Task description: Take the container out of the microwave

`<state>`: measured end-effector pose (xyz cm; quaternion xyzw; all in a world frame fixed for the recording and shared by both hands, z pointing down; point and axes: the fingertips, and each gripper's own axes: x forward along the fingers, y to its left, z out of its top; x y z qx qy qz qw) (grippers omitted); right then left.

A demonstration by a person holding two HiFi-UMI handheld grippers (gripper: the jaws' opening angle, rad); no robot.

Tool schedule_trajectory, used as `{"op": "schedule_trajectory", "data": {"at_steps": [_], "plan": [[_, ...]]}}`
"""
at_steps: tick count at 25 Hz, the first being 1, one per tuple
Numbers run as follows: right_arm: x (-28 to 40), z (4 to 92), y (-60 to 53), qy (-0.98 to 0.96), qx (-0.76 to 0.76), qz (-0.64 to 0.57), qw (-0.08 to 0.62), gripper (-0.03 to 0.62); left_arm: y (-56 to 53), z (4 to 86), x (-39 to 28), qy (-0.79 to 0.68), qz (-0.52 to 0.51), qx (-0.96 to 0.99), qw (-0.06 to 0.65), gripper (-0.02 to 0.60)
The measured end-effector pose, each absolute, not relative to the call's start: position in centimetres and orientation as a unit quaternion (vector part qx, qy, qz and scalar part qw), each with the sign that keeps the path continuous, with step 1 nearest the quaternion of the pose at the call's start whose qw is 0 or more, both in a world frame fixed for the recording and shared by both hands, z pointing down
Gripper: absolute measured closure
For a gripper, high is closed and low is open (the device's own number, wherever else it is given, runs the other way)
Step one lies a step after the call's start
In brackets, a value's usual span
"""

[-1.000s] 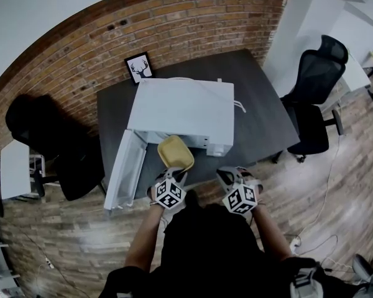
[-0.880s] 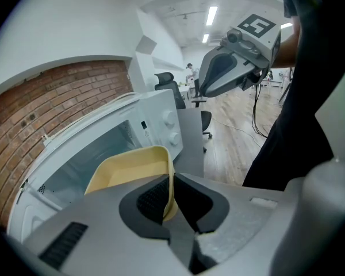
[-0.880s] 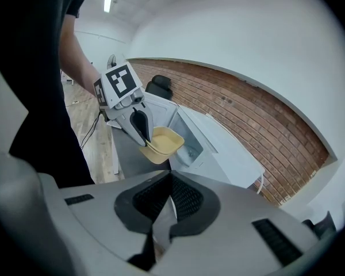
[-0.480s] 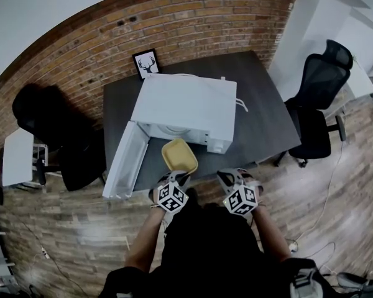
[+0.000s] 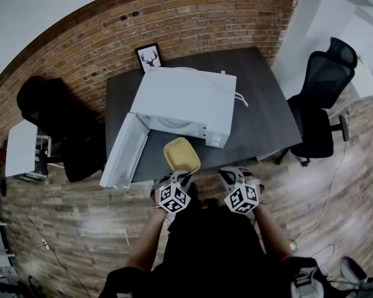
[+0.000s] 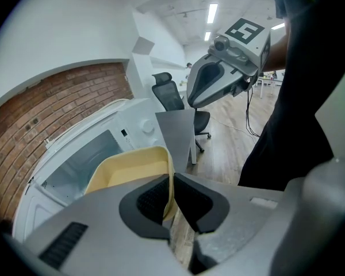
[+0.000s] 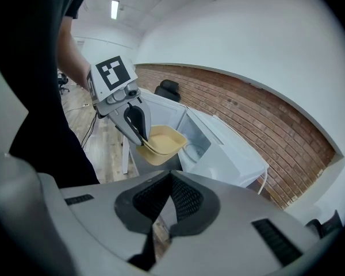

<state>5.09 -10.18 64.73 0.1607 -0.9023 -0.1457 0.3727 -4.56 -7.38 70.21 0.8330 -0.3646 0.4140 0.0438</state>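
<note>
A shallow yellow container (image 5: 181, 154) hangs over the front of the dark table (image 5: 261, 120), outside the white microwave (image 5: 185, 103). My left gripper (image 5: 179, 177) is shut on its near rim; the left gripper view shows the thin yellow container wall (image 6: 132, 171) pinched between the black pads. The microwave door (image 5: 122, 152) stands wide open to the left and the cavity (image 6: 83, 160) looks bare. My right gripper (image 5: 231, 175) is shut with nothing in it, held beside the left one at the table's front edge. The container (image 7: 160, 142) is also visible in the right gripper view.
A framed deer picture (image 5: 150, 57) leans on the brick wall behind the microwave. A white cable (image 5: 240, 99) trails from the microwave's right side. Black office chairs stand at the right (image 5: 320, 98) and left (image 5: 56, 126). A white side table (image 5: 22, 149) is at far left.
The container has come a little further out toward the table's front edge in the left gripper. The right gripper has stayed where it was.
</note>
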Motion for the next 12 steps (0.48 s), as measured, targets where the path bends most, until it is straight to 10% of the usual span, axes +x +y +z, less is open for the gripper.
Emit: {"op": "schedule_trajectory", "data": {"at_steps": [12], "plan": [[8.0, 65.9, -8.9, -0.907, 0.154, -0.136, 0.367, 0.595, -5.6, 69.3, -0.9, -0.365, 0.416, 0.832, 0.035, 0.555]]}}
